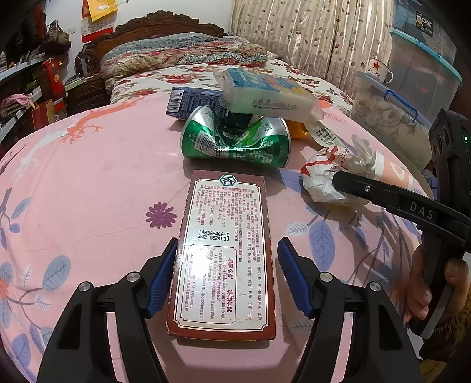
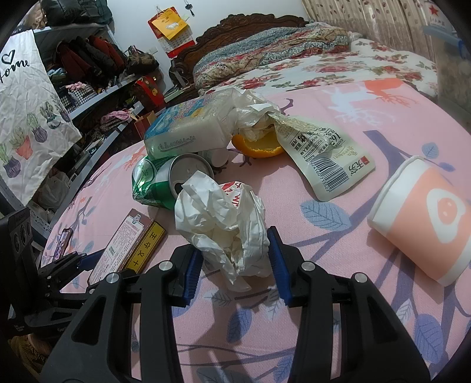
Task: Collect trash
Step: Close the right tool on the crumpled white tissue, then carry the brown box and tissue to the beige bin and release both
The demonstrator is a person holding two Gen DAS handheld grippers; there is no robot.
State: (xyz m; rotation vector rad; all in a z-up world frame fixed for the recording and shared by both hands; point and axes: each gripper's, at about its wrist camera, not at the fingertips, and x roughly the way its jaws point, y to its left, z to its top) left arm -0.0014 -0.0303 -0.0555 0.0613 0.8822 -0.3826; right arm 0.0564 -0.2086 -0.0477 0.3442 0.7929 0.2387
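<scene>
This is looking like a lived-in home bedroom: a bed with a carved dark wooden headboard is sitting at the top centre of the right wrist view, with a patchwork quilt lying bunched over a rose-printed sheet. Open shelves crammed with folded clothes and bags are running down the upper left, and a red and yellow wall calendar is hanging beside them. In the left wrist view, patterned curtains are hanging at the top right, with clear lidded storage boxes stacking up beside them.
</scene>
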